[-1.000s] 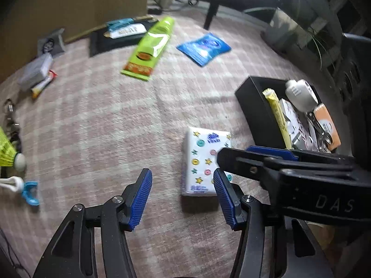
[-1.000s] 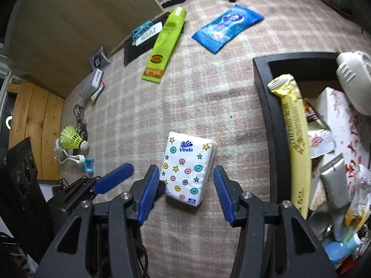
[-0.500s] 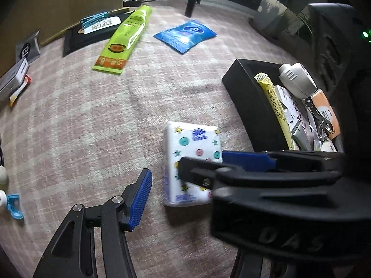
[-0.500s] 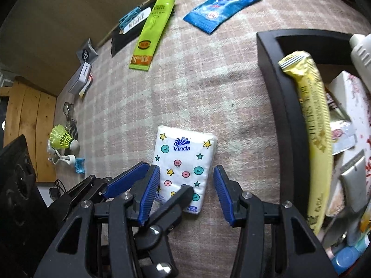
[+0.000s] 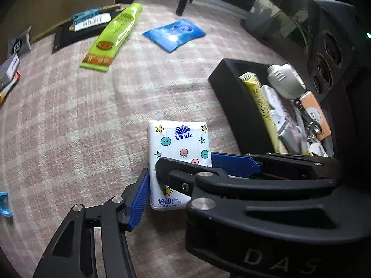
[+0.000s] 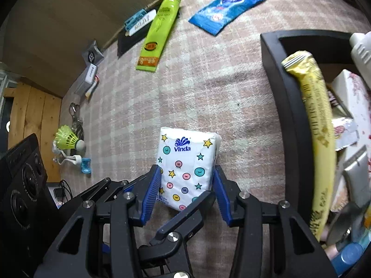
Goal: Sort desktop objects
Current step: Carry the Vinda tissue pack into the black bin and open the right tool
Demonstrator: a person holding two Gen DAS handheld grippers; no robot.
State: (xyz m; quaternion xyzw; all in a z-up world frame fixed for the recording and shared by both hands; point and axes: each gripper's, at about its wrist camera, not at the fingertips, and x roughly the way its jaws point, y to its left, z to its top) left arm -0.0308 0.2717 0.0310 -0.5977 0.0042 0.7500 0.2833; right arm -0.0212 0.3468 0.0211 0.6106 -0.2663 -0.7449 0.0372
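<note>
A white Vinda tissue pack (image 6: 185, 157) with coloured stars and dots lies on the checked cloth, left of the black bin (image 6: 285, 115). My right gripper (image 6: 187, 171) straddles it, jaws closing, both blue pads against its long sides. In the left wrist view the same pack (image 5: 178, 139) has my left gripper (image 5: 176, 185) at its near end, jaws closing. The left gripper's left pad (image 5: 139, 199) rests against the pack's left edge. Its other finger is hidden behind the right gripper (image 5: 185, 159) and shows in the right wrist view (image 6: 183, 220) at the pack's near corner.
The bin holds a yellow sachet (image 6: 313, 120), a white bottle (image 5: 285, 83) and several packets. Farther back lie a green tube (image 5: 111, 37), a blue sachet (image 5: 174, 33) and a black mat (image 5: 76, 32). At the left are a shuttlecock (image 6: 67, 139), a blue clip (image 6: 85, 162) and a speaker (image 6: 20, 185).
My left gripper has come in from the left to the pack's near end, crossing the right gripper. The right gripper's pads have narrowed onto the pack's sides. The pack has stayed on the cloth.
</note>
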